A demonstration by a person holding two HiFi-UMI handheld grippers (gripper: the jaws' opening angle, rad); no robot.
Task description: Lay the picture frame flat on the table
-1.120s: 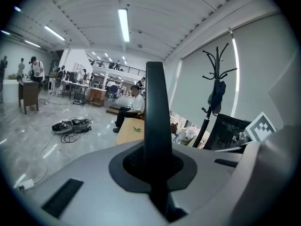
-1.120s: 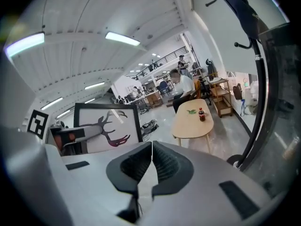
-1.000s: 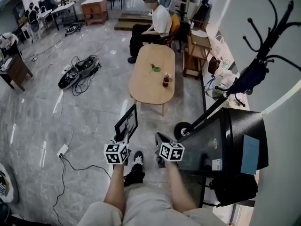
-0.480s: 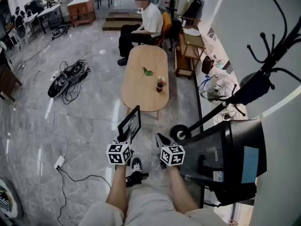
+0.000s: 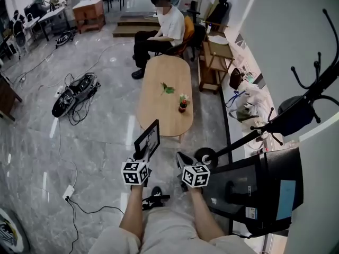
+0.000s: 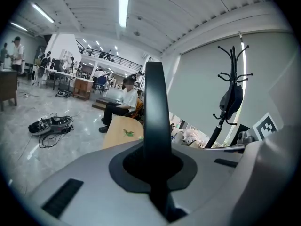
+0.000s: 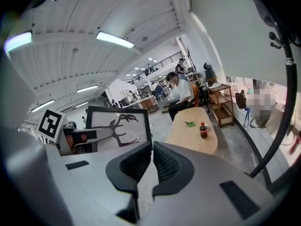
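1. The left claw [image 5: 142, 154] is clenched on the picture frame [image 5: 148, 139]. In the left gripper view the frame's dark edge rises straight up from between the two pads.
2. The frame stands on edge above that claw, off the table and carried in the air. Its glazed face is turned toward the right claw [image 7: 151, 149], and a dark branching shape shows on the glass.
3. The right claw is shut with its two ribbed pads pressed together and nothing between them. It is level with the left claw and just to its right, not touching the frame.
4. Ahead of both claws lies the oval wooden table [image 5: 161, 110], its near rounded end just past the top of the frame in the head view.
5. On the table, well ahead of the claws, stand a small dark bottle [image 5: 183, 104] and, a little farther on, a green sprig [image 5: 168, 89].
6. At the far end of the table a seated person [image 5: 168, 23] in a white shirt bends forward.
7. To the right of the right claw sit a black machine [image 5: 254, 179] and a leaning black coat stand [image 6: 233, 62].
8. Far off to the left of the left claw, a heap of cables [image 5: 74, 91] lies on the grey floor [image 5: 100, 136].
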